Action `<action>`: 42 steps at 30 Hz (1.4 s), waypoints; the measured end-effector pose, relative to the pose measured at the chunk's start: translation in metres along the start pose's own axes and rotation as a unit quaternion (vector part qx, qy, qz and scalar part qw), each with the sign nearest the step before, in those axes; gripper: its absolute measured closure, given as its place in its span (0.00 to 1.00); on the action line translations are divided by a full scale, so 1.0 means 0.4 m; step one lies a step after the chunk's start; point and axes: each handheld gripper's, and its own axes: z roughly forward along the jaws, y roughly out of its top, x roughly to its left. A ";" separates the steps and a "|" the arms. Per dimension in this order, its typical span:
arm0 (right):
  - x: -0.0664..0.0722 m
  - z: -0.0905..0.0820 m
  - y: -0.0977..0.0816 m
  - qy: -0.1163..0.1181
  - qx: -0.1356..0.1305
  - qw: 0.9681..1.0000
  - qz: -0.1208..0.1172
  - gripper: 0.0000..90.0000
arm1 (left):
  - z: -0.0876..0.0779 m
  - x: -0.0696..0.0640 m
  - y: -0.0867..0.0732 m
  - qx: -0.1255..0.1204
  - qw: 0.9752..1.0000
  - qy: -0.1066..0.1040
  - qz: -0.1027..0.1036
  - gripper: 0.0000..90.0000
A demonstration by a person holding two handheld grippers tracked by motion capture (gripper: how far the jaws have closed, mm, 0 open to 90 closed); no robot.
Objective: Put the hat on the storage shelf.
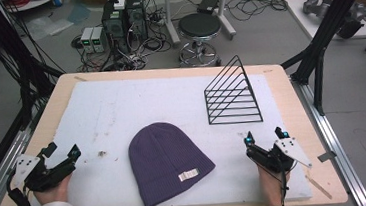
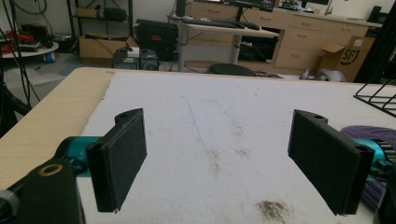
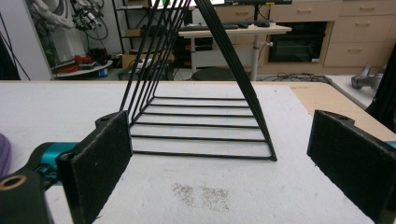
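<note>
Right now a purple beanie [image 1: 168,160] lies flat on the white mat [image 1: 121,108] that covers the desk [image 1: 291,103], near the mat's six o'clock edge, its crown toward twelve o'clock and its cuff toward five o'clock, where a small pale label [image 1: 188,175] shows. At about two o'clock from the beanie, well apart from it, a black wire rack [image 1: 233,96] with a triangular profile stands upright on the mat.

The left claw [image 1: 62,152] rests at the mat's eight o'clock corner, held in a hand [image 1: 53,192] with a white sleeve; its jaws are spread wide with nothing between them. In the left gripper view the jaws frame bare, stained mat, and an edge of the beanie [image 2: 369,135] shows just behind the jaw on the three o'clock side of that view.

The right claw [image 1: 265,137] sits at about three o'clock from the beanie, near it but apart, jaws also released and empty. In the right gripper view the wire rack [image 3: 201,126] stands straight ahead at twelve o'clock, beyond the jaws, and a sliver of the beanie [image 3: 3,151] shows at nine o'clock.
</note>
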 end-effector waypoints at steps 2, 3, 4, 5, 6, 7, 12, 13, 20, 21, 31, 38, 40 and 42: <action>0.000 0.001 -0.001 -0.001 0.003 1.000 0.001 0.07 | 0.000 0.001 0.000 0.001 1.000 0.000 0.000 0.22; 0.000 0.001 -0.001 -0.001 0.003 1.000 0.001 0.07 | 0.000 0.001 0.000 0.001 1.000 0.000 0.000 0.22; -0.001 0.001 -0.001 -0.001 0.003 1.000 0.001 0.07 | 0.001 0.001 0.000 0.001 1.000 -0.001 -0.002 0.22; -0.001 0.001 -0.001 0.000 0.003 1.000 0.003 0.07 | 0.001 0.001 0.000 0.000 1.000 -0.002 -0.004 0.22; -0.001 0.001 -0.001 0.000 0.003 1.000 0.003 0.07 | 0.002 0.004 -0.001 0.000 1.000 -0.008 -0.010 0.22; -0.002 0.002 -0.001 0.001 0.003 1.000 0.001 0.07 | 0.002 0.004 -0.001 0.000 1.000 -0.008 -0.010 0.22; -0.002 0.003 -0.002 0.000 0.005 1.000 0.001 0.07 | 0.002 0.006 -0.001 0.000 1.000 -0.008 -0.010 0.22; -0.002 0.003 -0.002 -0.001 0.005 1.000 0.001 0.07 | 0.003 0.005 -0.001 0.000 1.000 -0.009 -0.011 0.22; -0.002 0.004 -0.002 0.001 0.008 1.000 0.003 0.07 | 0.019 0.006 -0.001 0.016 1.000 -0.018 -0.004 0.20; -0.001 0.004 -0.002 0.001 0.009 1.000 0.003 0.07 | 0.019 0.006 -0.001 0.016 1.000 -0.018 -0.004 0.20; 0.002 0.009 -0.003 0.000 0.012 1.000 -0.007 0.07 | 0.037 -0.024 0.021 0.025 1.000 -0.019 0.001 0.20; 0.013 0.014 0.000 0.005 0.013 0.999 -0.029 0.07 | 0.056 -0.096 0.049 0.060 0.997 -0.036 0.044 0.20; 0.013 0.013 0.000 0.006 0.012 0.999 -0.030 0.07 | 0.063 -0.111 0.051 0.069 0.996 -0.039 0.051 0.20; 0.012 0.015 -0.001 0.006 0.014 0.999 -0.031 0.07 | 0.067 -0.116 0.051 0.072 0.995 -0.042 0.050 0.20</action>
